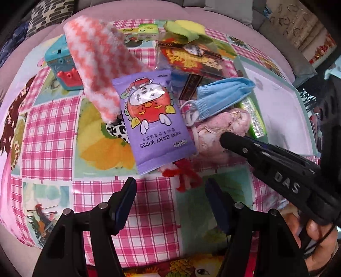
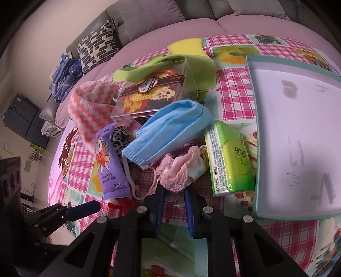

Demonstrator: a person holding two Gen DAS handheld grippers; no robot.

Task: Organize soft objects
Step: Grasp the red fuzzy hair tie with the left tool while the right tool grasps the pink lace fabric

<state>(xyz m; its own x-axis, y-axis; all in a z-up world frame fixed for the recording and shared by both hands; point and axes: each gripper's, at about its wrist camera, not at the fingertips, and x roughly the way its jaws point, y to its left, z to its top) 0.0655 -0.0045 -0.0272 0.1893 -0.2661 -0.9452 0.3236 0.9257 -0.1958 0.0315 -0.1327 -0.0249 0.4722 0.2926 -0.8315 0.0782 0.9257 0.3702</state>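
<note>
Looks like the grab step: right tongs (image 2: 173, 192) pinched down on the pink lacy cloth (image 2: 181, 170) beside the blue mask (image 2: 168, 130), left tongs (image 1: 170, 189) gaping empty, so next probably lift it toward the tray (image 2: 298, 127).

Home living room, grey sofa (image 2: 149, 15), patterned cushion (image 2: 98, 44)

The left hand-held gripper (image 1: 170, 187) is held pointing steeply down, its jaws parted with nothing between them. The right hand-held gripper (image 2: 173, 189) is angled down, its jaws nearly closed, gripped by a hand (image 1: 317, 240).
</note>
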